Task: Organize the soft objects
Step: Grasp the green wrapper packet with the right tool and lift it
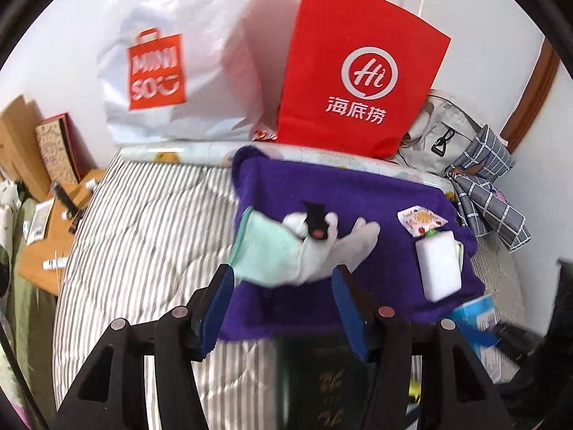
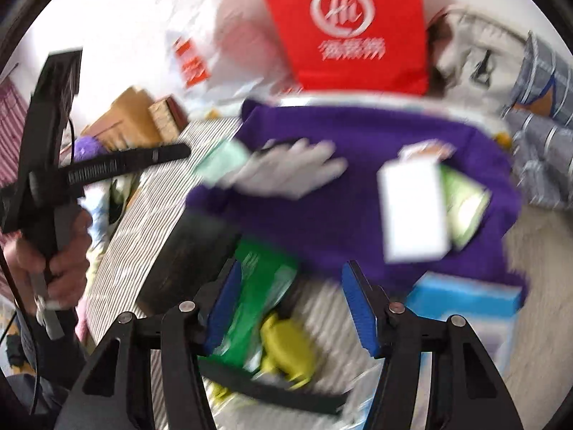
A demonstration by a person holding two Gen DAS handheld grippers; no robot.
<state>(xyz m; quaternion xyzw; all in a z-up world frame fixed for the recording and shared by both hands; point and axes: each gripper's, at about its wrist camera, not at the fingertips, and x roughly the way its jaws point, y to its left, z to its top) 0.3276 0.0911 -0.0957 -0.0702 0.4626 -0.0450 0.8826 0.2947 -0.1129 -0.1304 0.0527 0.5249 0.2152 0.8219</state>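
Note:
A white glove (image 1: 322,247) with a mint cuff lies on a purple cloth (image 1: 358,193) spread over the bed. A small black item (image 1: 315,218) rests on it. My left gripper (image 1: 283,279) is open, its blue pads just short of the glove's cuff and wrist, not pressing on it. In the blurred right wrist view the glove (image 2: 286,172) and purple cloth (image 2: 358,136) sit ahead. My right gripper (image 2: 290,272) is open above a green packet (image 2: 265,286) and a yellow soft item (image 2: 286,351), holding nothing.
A white block (image 1: 438,265) and a small sachet (image 1: 420,220) lie on the cloth's right side. A red paper bag (image 1: 358,71), a white shopping bag (image 1: 179,71), a beige bag (image 1: 444,122) and checked fabric (image 1: 490,186) line the wall. A hand (image 2: 64,251) grips the left tool.

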